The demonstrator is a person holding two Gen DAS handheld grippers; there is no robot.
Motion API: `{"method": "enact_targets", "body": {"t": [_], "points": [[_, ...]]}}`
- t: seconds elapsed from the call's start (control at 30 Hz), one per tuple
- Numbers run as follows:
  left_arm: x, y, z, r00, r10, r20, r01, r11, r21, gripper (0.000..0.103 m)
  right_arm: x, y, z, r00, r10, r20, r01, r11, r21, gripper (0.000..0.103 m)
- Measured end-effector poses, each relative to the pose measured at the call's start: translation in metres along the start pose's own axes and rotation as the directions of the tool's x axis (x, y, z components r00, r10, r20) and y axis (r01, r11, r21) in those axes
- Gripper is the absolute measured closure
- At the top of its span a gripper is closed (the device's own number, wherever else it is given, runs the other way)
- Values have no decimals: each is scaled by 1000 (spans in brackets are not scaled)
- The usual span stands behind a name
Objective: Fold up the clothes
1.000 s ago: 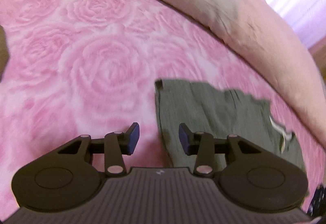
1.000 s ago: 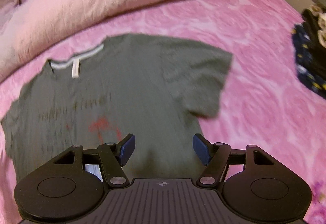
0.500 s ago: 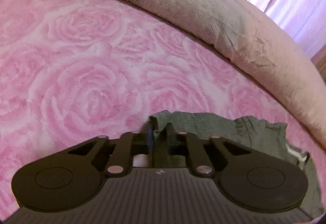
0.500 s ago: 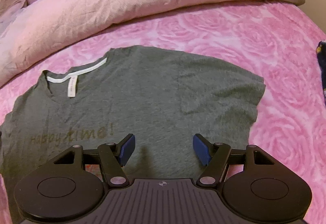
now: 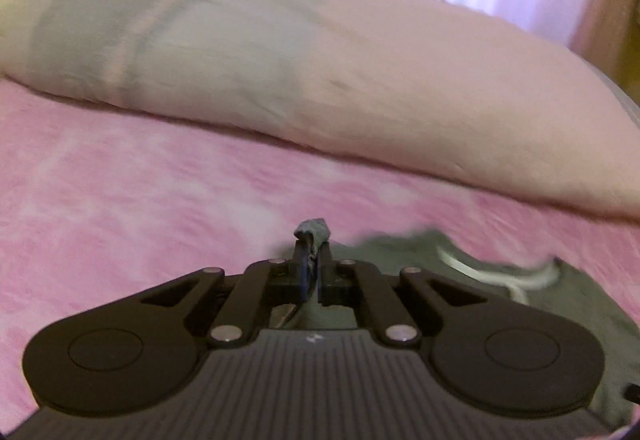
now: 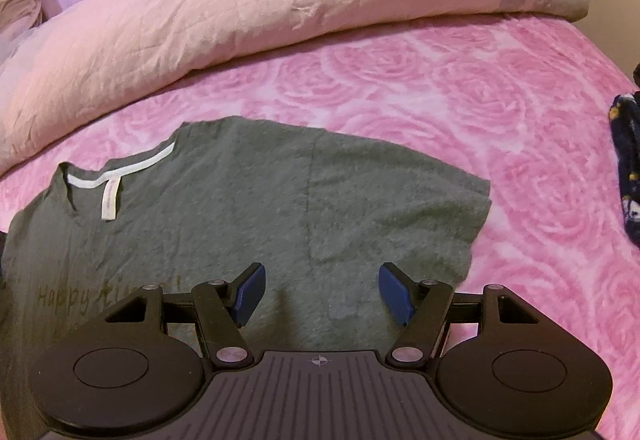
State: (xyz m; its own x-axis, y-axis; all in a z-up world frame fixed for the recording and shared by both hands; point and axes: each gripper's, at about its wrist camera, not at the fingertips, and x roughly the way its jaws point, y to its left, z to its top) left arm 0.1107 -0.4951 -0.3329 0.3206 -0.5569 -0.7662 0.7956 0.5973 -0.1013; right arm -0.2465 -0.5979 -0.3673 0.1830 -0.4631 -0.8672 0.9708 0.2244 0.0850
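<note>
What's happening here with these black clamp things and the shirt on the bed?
A person is folding a grey T-shirt on a bed with a pink rose-patterned cover, holding a gripper in each hand. The left gripper is shut on a bunched bit of the shirt's fabric, with the tuft poking out past its tips. The right gripper hovers open over the shirt, holding nothing. A rumpled pale pink duvet lies behind.
</note>
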Motion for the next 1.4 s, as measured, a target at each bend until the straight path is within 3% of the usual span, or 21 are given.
{"method": "enact_targets", "body": {"t": [0.1, 0.13, 0.23, 0.33, 0.4, 0.47, 0.5, 0.6, 0.7, 0.73, 0.83, 0.93, 1.07, 1.13, 1.2, 1.3, 1.4], "points": [[25, -44, -31, 995, -24, -95, 30, 998, 58, 95, 0, -3, -3, 1000, 1, -4, -1, 1000, 16, 37], [35, -53, -42, 989, -38, -146, 48, 996, 70, 86, 0, -4, -5, 1000, 2, -8, -2, 1000, 23, 37], [41, -56, -66, 963, -86, -254, 101, 994, 46, 84, -2, -10, -9, 1000, 7, -17, -6, 999, 34, 37], [6, -35, -73, 973, -138, -183, 147, 988, 38, 68, -5, -16, -13, 1000, 3, -18, -2, 999, 39, 37], [-18, -14, -74, 980, -159, -120, 166, 985, 52, 71, -5, -21, -16, 1000, -3, -22, 4, 999, 54, 37], [-43, 6, -75, 982, -181, -57, 185, 980, 68, 95, -5, -23, -17, 1000, -5, -26, 6, 998, 68, 37], [-52, 15, -75, 983, -180, -28, 182, 980, 81, 98, -5, -22, -18, 1000, -2, -25, 4, 997, 71, 37], [-37, 29, -80, 992, -118, -37, 123, 975, 183, 98, -5, -19, -21, 1000, 8, -22, -6, 998, 68, 37], [1, 21, -105, 988, -54, -146, 101, 937, 335, 95, -4, -16, -25, 1000, 14, -26, -12, 998, 64, 37], [4, 19, -110, 990, -46, -137, 92, 931, 353, 96, -4, -14, -27, 999, 15, -29, -13, 998, 63, 37], [-7, 17, -98, 994, -56, -97, 86, 935, 344, 93, -8, -17, -29, 1000, 8, -22, -7, 999, 49, 37], [-20, 23, -69, 993, -114, -9, 112, 955, 276, 93, -12, -21, -31, 1000, -4, -14, 5, 999, 39, 37], [14, 14, -38, 992, -119, 40, 100, 943, 316, 93, -11, -35, -28, 1000, -27, -14, 28, 995, 91, 37], [48, 10, -29, 995, -96, 28, 83, 946, 314, 91, -12, -39, -27, 1000, -24, -2, 24, 994, 107, 37], [81, 12, -27, 1000, -25, -10, 26, 951, 307, 88, -13, -41, -28, 1000, -25, 6, 24, 994, 106, 37], [84, 19, -24, 1000, 25, 17, -29, 962, 273, 85, -16, -48, -33, 999, -32, 7, 31, 995, 95, 37], [60, 18, -25, 993, 83, 79, -98, 971, 217, 89, -23, -64, -40, 998, -55, 28, 52, 992, 113, 37]]}}
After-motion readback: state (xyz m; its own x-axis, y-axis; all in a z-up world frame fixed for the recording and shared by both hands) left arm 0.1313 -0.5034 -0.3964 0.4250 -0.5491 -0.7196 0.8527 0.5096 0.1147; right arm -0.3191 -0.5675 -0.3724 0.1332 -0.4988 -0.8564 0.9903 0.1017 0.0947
